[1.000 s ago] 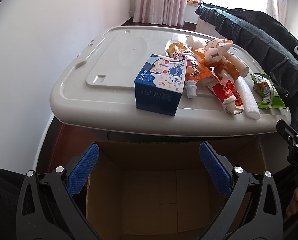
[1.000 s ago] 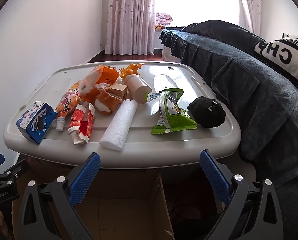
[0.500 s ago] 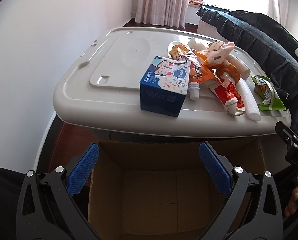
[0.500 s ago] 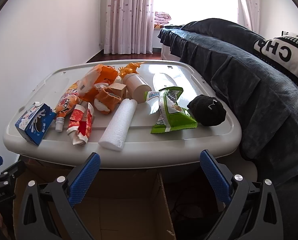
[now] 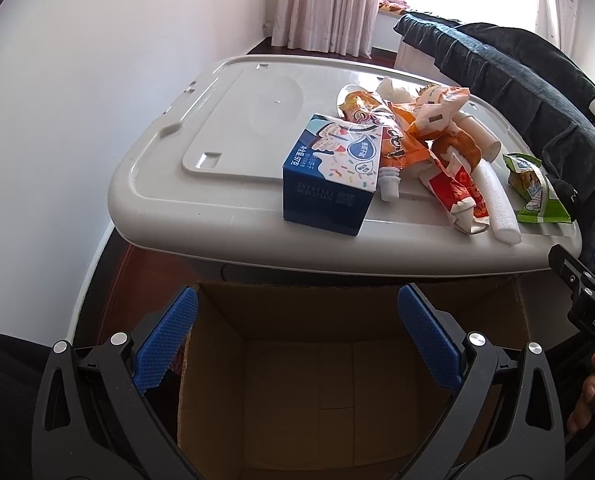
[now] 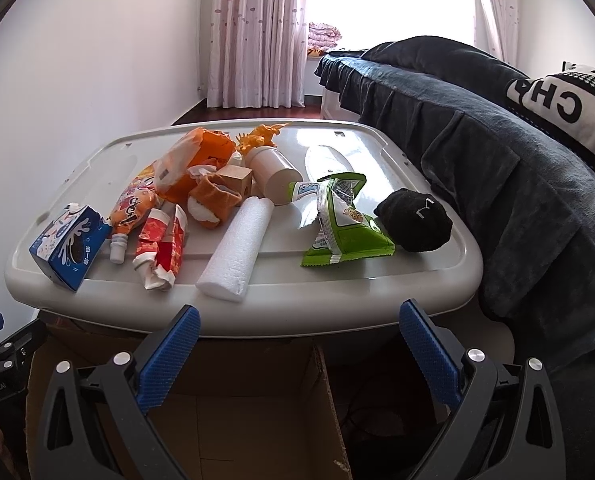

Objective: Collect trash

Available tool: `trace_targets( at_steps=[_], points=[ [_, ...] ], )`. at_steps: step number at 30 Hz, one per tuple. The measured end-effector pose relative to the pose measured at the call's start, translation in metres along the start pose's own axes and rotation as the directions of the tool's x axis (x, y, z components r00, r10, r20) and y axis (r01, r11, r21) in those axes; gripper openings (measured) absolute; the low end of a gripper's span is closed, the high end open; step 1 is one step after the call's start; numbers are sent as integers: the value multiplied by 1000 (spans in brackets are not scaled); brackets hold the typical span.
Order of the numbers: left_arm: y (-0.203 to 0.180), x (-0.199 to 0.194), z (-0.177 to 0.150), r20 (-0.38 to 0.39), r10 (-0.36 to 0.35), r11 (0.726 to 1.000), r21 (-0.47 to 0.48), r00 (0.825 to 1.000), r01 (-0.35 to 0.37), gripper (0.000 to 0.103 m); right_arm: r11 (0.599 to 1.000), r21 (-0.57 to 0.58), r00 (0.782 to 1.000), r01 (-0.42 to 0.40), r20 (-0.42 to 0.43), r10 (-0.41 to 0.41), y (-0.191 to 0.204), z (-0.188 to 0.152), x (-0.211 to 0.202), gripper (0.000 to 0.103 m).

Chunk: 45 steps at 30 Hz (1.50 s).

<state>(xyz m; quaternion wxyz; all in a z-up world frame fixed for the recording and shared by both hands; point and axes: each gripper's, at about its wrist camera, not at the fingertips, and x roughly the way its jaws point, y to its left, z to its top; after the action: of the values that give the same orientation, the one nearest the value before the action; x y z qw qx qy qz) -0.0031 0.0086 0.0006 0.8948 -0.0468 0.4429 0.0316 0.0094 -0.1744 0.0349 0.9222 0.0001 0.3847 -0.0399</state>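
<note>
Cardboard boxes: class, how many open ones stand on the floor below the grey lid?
1. The cardboard box stands on the floor under the lid's near edge, below both open claws, with nothing visible inside. Its far end is hidden beneath the lid.

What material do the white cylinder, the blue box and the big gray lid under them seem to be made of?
White cylinder: probably foam, matte, with a grainy, pebbled surface.
Blue box: looks like printed cardboard, slightly glossy, with sharp folded edges.
Gray lid: apparently hard plastic, smooth and semi-glossy; it has moulded ridges and reflects the window light.
</note>
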Motion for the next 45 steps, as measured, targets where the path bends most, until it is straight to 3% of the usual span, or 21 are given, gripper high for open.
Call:
trace_targets(
  at_steps=[38,45],
  points=[
    [15,0,1,-14,-3,999,-53,1000,2,98,1000,-2,1000,-17,6,17,10,6,3,98],
    [16,-6,2,1,12,999,-49,1000,-12,98,989,102,994,-107,-18,110,7,20,14,98]
  ],
)
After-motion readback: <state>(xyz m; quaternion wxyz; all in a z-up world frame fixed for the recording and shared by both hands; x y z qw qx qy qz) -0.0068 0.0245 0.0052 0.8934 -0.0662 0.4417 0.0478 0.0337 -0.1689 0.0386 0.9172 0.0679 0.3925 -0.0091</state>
